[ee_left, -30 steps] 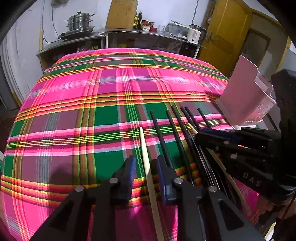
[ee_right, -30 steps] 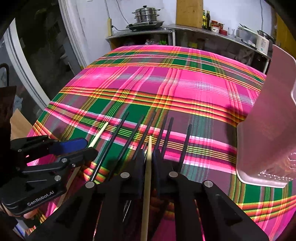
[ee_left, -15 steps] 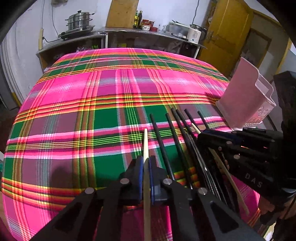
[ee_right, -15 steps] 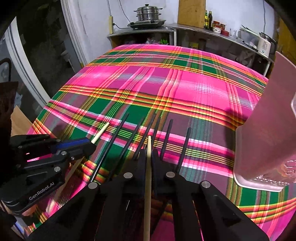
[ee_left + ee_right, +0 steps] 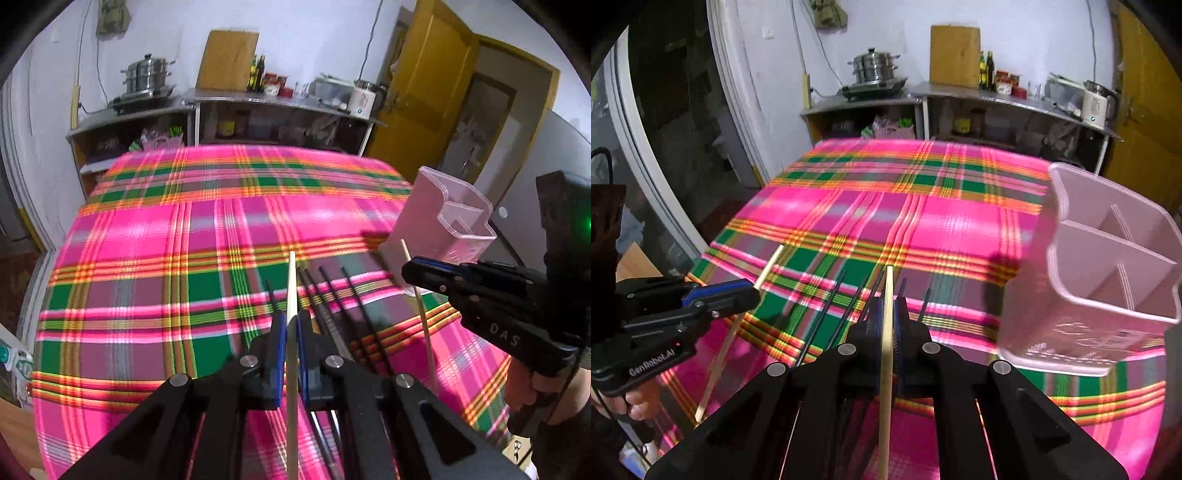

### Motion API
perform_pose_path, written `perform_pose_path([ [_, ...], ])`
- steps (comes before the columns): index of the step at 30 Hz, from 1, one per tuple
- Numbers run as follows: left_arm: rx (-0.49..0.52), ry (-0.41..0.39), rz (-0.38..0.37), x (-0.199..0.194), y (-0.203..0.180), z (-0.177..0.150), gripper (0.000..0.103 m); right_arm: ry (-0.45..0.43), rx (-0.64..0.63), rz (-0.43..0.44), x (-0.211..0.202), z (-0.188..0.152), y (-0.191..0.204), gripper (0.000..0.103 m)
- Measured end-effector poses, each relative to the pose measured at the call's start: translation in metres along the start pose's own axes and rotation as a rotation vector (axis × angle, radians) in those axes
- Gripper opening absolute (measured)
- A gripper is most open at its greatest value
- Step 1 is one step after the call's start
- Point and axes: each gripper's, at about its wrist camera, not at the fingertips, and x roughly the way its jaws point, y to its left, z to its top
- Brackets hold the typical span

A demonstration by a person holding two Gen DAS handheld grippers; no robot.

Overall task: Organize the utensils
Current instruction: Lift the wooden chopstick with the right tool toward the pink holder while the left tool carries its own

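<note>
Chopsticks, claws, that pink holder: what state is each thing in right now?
Left claw: shut on a light wooden chopstick, lifted off the cloth.
Right claw: shut on another light wooden chopstick, also lifted.
Black chopsticks: lying side by side on the plaid tablecloth.
Pink utensil holder: upright, its visible compartments empty.
Yellow door: open.

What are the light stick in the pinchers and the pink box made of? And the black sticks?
The light chopstick looks like bare wood or bamboo: pale tan, matte, no shine. The pink holder looks like plastic: smooth, slightly see-through walls with moulded dividers. The black chopsticks on the cloth are dark and thin; plastic, metal or lacquered wood, I cannot tell which.
</note>
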Motion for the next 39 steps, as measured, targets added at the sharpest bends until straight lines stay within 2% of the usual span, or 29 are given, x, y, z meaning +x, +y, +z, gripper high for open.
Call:
perform_pose_path([
  [6,0.023,-0.056,-0.019,-0.037,-0.017,0.008,0.006,-0.061,0.016,-0.015,-0.039,0.001,-0.006,0.006],
  [11,0.028,-0.074,-0.037,-0.052,-0.025,0.009,0.006,-0.095,0.023,-0.022,-0.062,-0.001,-0.008,0.006],
  [23,-0.001,-0.071,-0.084,-0.059,-0.029,0.006,0.006,-0.12,0.047,-0.032,-0.075,-0.003,-0.017,0.006],
  [29,0.017,-0.092,-0.095,-0.065,-0.037,0.011,0.002,-0.141,0.057,-0.037,-0.085,-0.004,-0.02,0.006],
  [34,0.03,-0.073,-0.077,-0.051,-0.036,0.016,0.002,-0.151,0.066,-0.049,-0.091,-0.005,-0.024,0.006],
  [36,0.016,-0.043,-0.072,-0.035,-0.03,0.017,0.005,-0.152,0.073,-0.049,-0.093,-0.007,-0.026,0.006],
  [39,-0.005,-0.012,-0.051,-0.009,-0.017,0.018,0.018,-0.154,0.08,-0.049,-0.094,-0.007,-0.03,0.006],
])
